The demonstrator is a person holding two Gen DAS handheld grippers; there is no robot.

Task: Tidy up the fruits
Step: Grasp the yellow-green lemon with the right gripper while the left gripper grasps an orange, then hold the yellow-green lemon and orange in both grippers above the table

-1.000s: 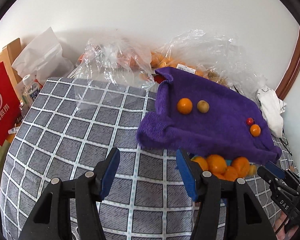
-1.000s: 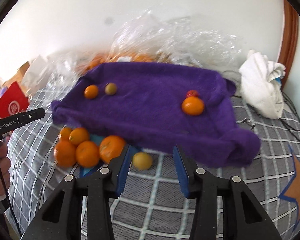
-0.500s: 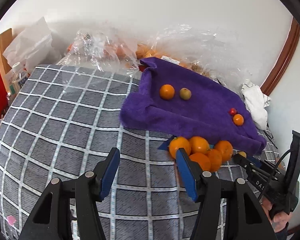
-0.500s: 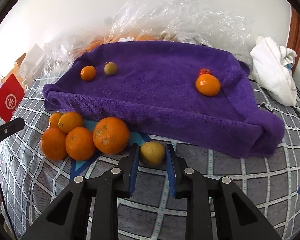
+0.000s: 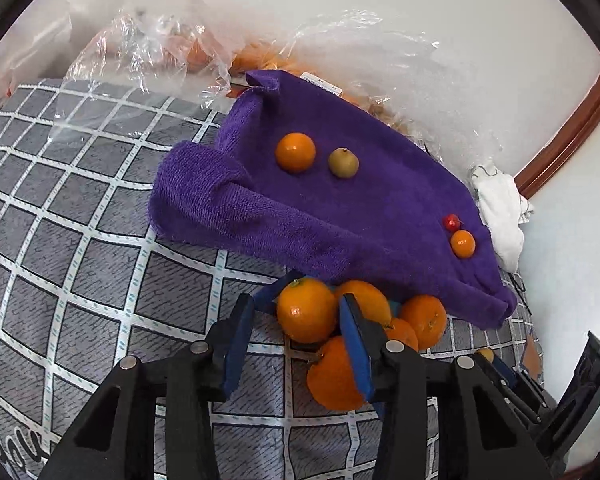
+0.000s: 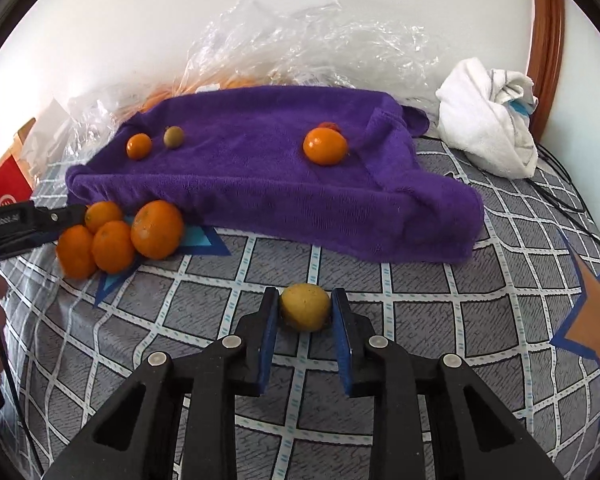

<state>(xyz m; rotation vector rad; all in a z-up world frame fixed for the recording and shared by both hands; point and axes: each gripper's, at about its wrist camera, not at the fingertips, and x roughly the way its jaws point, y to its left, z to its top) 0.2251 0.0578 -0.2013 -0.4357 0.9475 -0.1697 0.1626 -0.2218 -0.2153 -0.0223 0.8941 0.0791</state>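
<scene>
Lower centre of the right wrist view: right gripper [image 6: 305, 312] clamps the yellow fruit [image 6: 305, 307] over the checked cover [image 6: 420, 288]. Lower centre of the left wrist view: left gripper [image 5: 296, 322] spread wide around one orange [image 5: 306, 309]. Beyond, purple towel [image 6: 260, 176] carries small fruits.

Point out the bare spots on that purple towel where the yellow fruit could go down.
The widest bare patch on the purple towel lies mid-cloth, between the small orange with the green fruit and the larger orange. The front fold is free too. Crowded: the orange pile off the towel's front left edge.
</scene>
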